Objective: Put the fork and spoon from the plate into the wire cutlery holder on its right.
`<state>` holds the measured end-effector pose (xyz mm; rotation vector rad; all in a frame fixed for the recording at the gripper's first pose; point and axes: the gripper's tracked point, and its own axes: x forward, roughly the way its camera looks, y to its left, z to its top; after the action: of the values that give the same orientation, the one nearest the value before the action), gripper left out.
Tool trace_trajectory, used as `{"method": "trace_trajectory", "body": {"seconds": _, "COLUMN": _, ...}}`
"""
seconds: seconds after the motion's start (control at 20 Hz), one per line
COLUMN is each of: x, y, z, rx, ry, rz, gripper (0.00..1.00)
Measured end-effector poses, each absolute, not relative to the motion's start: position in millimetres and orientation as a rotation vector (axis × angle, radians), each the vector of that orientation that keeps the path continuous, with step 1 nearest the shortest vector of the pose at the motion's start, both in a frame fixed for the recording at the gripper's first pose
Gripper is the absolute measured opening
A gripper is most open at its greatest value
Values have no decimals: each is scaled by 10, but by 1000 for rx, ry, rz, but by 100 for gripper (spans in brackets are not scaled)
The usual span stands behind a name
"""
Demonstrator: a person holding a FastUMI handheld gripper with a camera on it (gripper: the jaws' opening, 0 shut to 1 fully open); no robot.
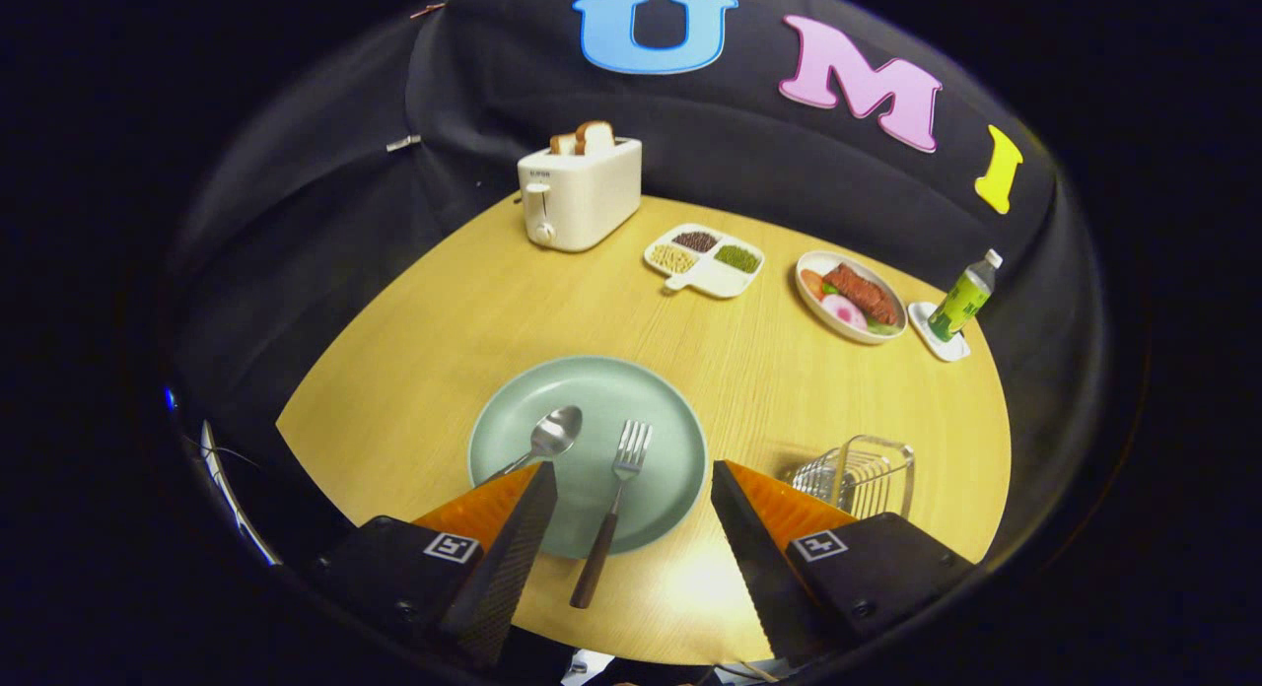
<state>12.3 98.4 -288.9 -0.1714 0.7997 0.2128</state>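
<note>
A pale green plate lies on the round wooden table just ahead of my fingers. On it rests a metal spoon, bowl up, with its handle running under my left finger. A fork with a dark handle lies beside the spoon, its handle reaching over the plate's near rim between my fingers. The wire cutlery holder stands to the right of the plate, just beyond my right finger. My gripper hovers above the plate's near edge, open, with nothing held.
Farther back stand a white toaster with bread in it, a divided white dish of beans, a plate of food and a green bottle on a small coaster. Bare table lies between these and the green plate.
</note>
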Motion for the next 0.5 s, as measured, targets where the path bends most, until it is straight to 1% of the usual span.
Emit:
{"method": "trace_trajectory", "body": {"seconds": 0.3, "x": 121, "y": 1064, "z": -3462, "rx": -240, "ry": 961, "rz": 254, "gripper": 98}}
{"method": "trace_trajectory", "body": {"seconds": 0.4, "x": 67, "y": 1068, "z": -3618, "rx": -223, "ry": 1033, "rz": 240, "gripper": 95}}
{"method": "trace_trajectory", "body": {"seconds": 0.5, "x": 37, "y": 1056, "z": -3730, "rx": -216, "ry": 1096, "rz": 230, "gripper": 89}}
